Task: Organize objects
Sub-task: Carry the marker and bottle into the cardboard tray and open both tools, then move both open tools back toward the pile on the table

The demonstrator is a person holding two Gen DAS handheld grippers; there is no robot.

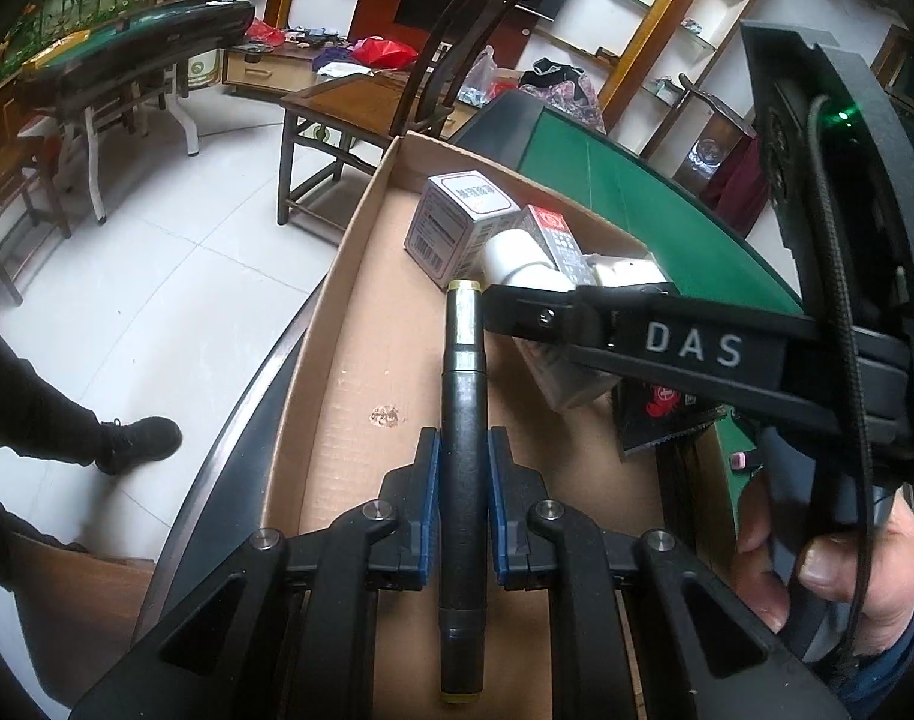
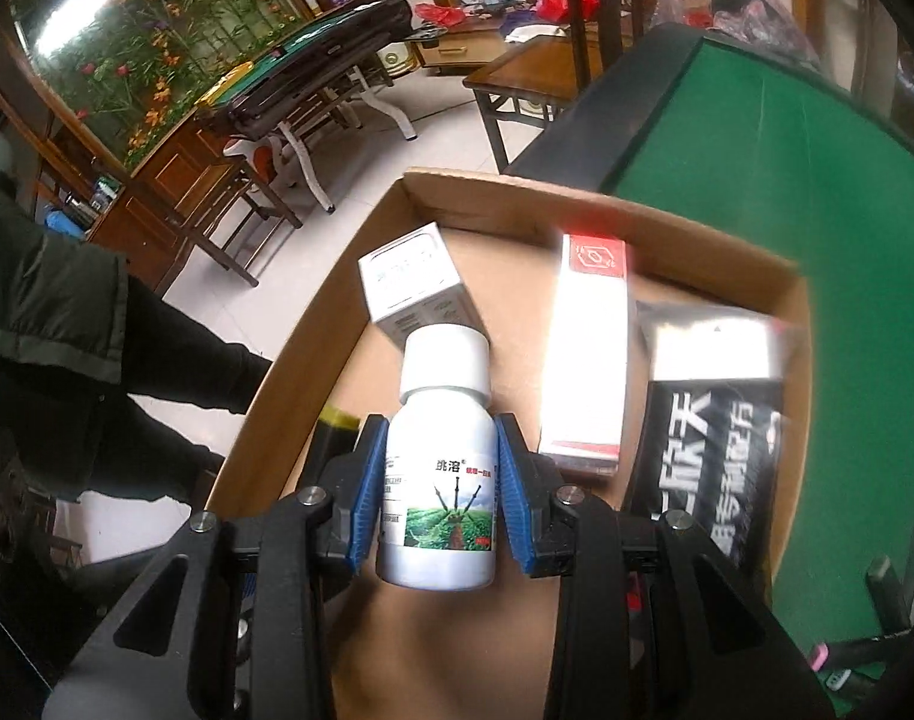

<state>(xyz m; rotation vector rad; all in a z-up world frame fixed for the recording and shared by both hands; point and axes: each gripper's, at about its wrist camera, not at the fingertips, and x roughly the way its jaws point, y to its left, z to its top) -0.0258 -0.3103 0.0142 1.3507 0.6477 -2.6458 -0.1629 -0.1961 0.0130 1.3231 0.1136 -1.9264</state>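
Note:
My left gripper [image 1: 463, 462] is shut on a long black cylinder with brass ends [image 1: 463, 420], held over the floor of a shallow cardboard box [image 1: 349, 324]. My right gripper [image 2: 439, 468] is shut on a white bottle with a green label [image 2: 442, 468], held over the same box [image 2: 313, 330]. The right gripper's arm marked DAS [image 1: 691, 348] crosses the left wrist view, and the bottle's white cap [image 1: 517, 261] shows beyond it. The cylinder's tip [image 2: 340, 420] shows left of the bottle.
In the box lie a white cube carton [image 2: 415, 285], a tall white and red carton [image 2: 589, 354] and a black packet with white lettering [image 2: 715, 456]. The box sits on a green felt table [image 2: 787, 180]. A person in dark clothes [image 2: 67, 330] stands to the left. A wooden chair [image 1: 361, 114] stands beyond.

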